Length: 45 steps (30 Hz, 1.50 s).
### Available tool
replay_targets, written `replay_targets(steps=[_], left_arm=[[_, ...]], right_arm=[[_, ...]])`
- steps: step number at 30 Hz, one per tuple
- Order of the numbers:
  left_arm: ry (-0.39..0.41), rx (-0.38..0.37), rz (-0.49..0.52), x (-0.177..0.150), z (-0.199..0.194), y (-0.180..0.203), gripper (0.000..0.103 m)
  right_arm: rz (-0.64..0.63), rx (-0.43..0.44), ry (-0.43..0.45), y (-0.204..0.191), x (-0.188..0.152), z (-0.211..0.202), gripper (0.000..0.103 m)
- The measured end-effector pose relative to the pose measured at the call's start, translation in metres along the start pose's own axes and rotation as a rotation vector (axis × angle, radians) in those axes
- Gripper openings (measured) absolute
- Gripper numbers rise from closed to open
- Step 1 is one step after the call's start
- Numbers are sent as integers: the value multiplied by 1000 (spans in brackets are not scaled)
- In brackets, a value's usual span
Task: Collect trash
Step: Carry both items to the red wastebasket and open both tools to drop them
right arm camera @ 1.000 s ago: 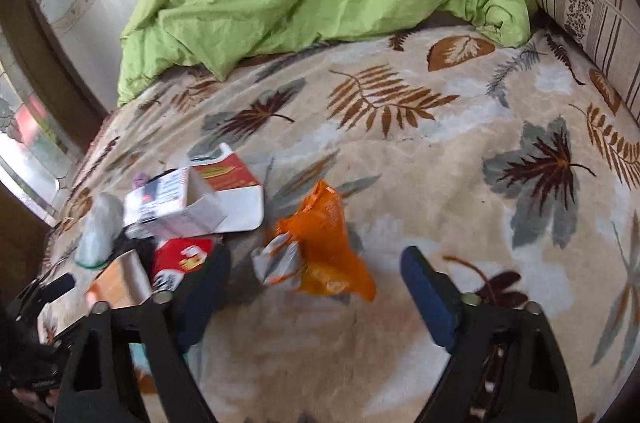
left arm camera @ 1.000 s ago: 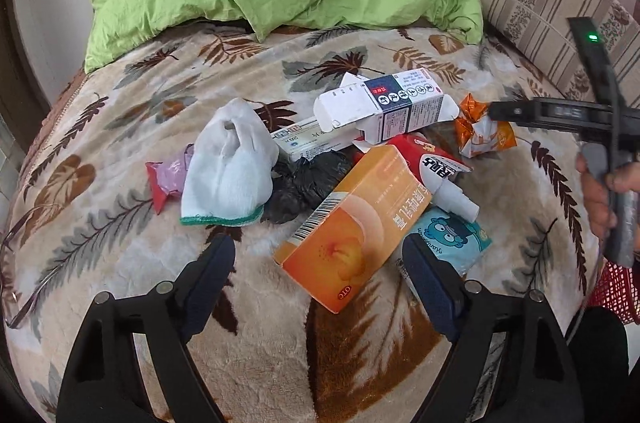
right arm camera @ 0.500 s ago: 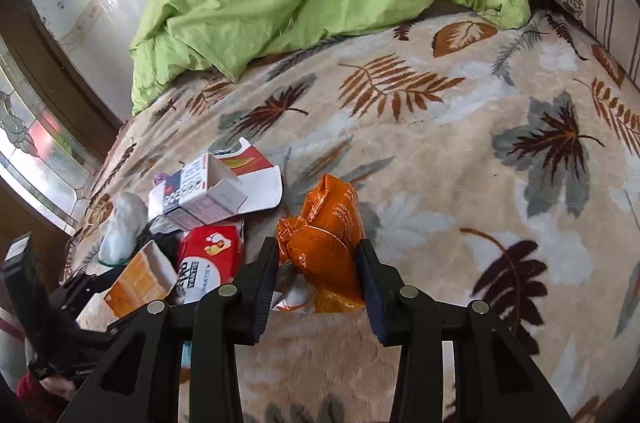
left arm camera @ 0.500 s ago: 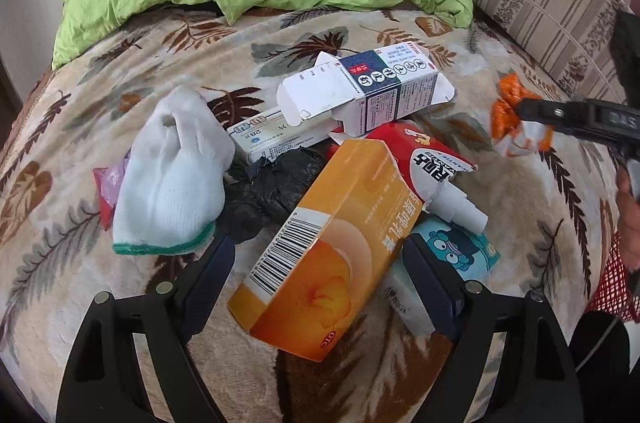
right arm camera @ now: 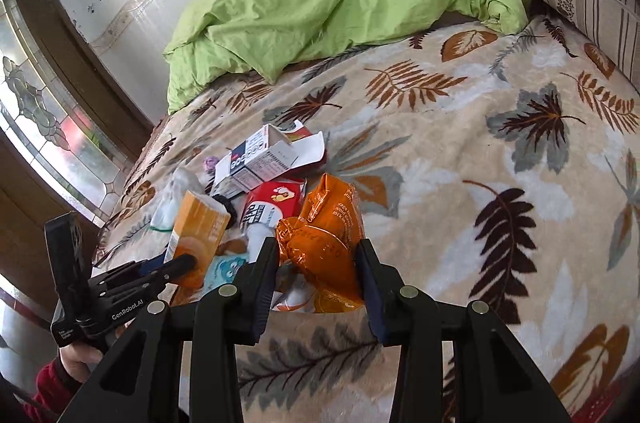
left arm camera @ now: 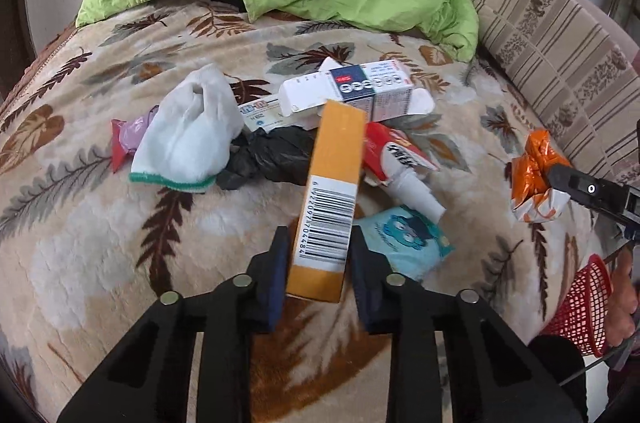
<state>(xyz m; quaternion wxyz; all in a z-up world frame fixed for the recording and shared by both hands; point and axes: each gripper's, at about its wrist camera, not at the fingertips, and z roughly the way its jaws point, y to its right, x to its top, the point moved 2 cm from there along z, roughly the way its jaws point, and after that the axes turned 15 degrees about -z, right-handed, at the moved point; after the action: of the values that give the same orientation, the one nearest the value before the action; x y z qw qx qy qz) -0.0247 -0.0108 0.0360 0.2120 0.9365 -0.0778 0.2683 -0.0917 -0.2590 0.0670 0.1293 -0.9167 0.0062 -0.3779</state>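
Both tongs are clamped on trash. Nearest in the left wrist view, the left gripper [left arm camera: 318, 263] has its pads pressed on the narrow sides of a long orange cardboard carton [left arm camera: 330, 191], barcode face up, its long axis running straight away from the jaws toward the pile. At the right wrist, the right gripper [right arm camera: 316, 275] pinches a crumpled orange foil wrapper [right arm camera: 324, 235], held clear of the leaf-patterned plush blanket [right arm camera: 460, 183]. A red mesh basket [left arm camera: 584, 307], probably the bin, sits at the bed's near right edge, closer to the right hand, so the wrapper has the shorter trip. Beyond lie a white-and-blue open box [left arm camera: 360, 91] and a red-and-white tube [left arm camera: 396, 155], their print unreadable; the opposite tool body reads "GenRobot.AI".
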Motion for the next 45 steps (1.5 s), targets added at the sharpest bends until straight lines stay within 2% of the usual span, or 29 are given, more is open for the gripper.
replay_targets(steps=[5,12,19,26,33,39,41,45], left_arm=[[17,-19,2,-14,-15,9,23],[41,-95,26,-23,-46,31,23],[21,-210,158,-43,-68,97,23],[-72,-362,324,-79,-68,191,23],[-219,-496,486,-136,-54,290,23],[-334,-531,590,-185,-36,352,23],[-355,-534,596,-193,-32,359,23],[-360,-542,565,-191,-31,366,38]], right_arm=[[0,0,14,-5,-8,-18,42],[21,-8,37,-7,-22,-48,42],[107,-38,71,15,-47,-96,42],[222,-143,110,56,-87,-162,42],[368,-336,134,111,-143,-239,42],[497,-443,111,150,-188,-278,43],[525,-465,101,157,-197,-282,45],[553,-495,89,166,-205,-289,53]])
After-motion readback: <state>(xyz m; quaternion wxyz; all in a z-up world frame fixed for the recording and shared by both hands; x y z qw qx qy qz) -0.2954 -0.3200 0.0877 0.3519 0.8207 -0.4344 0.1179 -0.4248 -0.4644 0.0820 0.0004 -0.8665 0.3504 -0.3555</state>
